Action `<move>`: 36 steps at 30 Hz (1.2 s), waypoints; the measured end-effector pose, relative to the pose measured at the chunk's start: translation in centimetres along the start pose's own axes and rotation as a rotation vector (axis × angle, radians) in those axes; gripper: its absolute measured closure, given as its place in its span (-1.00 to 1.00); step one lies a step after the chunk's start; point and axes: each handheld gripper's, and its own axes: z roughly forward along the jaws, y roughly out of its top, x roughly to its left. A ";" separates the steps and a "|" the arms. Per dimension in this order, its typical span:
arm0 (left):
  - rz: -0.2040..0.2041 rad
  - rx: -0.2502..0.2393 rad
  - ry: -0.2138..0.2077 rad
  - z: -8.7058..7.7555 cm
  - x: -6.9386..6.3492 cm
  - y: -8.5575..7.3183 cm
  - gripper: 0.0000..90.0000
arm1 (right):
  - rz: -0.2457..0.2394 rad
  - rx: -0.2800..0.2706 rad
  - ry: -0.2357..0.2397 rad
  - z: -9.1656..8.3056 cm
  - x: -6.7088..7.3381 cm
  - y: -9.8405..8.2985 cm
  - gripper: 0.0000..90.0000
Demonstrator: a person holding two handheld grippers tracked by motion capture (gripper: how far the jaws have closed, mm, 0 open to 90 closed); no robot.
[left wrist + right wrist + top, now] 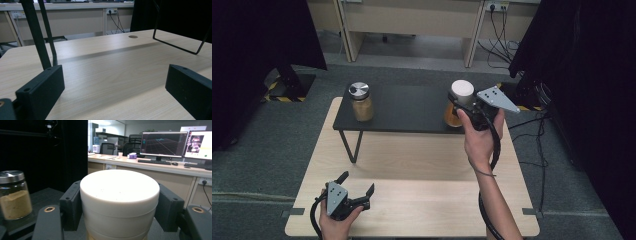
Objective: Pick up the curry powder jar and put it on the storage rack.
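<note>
The white-lidded jar [460,100] is held between the jaws of the right gripper [472,107], over the right end of the black shelf [407,107]. In the right gripper view the pads are seen pressed against opposite sides of the white lid [119,195], so the grip is taken on the cap rather than on the amber body below it. The jar is judged rigid, probably glass and breakable, and fairly heavy with its contents. The lid looks smooth and could slip or loosen, so a hold lower on the body would be safer. A second jar [361,101], steel-capped, stands well to the left of these jaws. The left gripper [357,192] is kept wide open and empty, low over the wooden table [422,200].
</note>
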 end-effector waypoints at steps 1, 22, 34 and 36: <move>-0.001 0.000 0.000 0.0 0.0 0.0 -0.97 | 0.000 0.005 -0.002 0.2 0.0 0.0 -0.24; 0.000 0.007 -0.002 0.1 0.0 -0.1 -0.97 | 0.022 0.009 -0.024 1.3 -0.4 -1.2 -0.24; 0.002 0.010 -0.006 0.2 -0.2 -0.1 -0.97 | 0.026 -0.003 -0.025 1.3 -0.3 -1.6 -0.24; 0.001 0.009 -0.006 0.2 -0.1 -0.1 -0.97 | 0.026 -0.002 -0.025 1.3 -0.3 -1.6 -0.24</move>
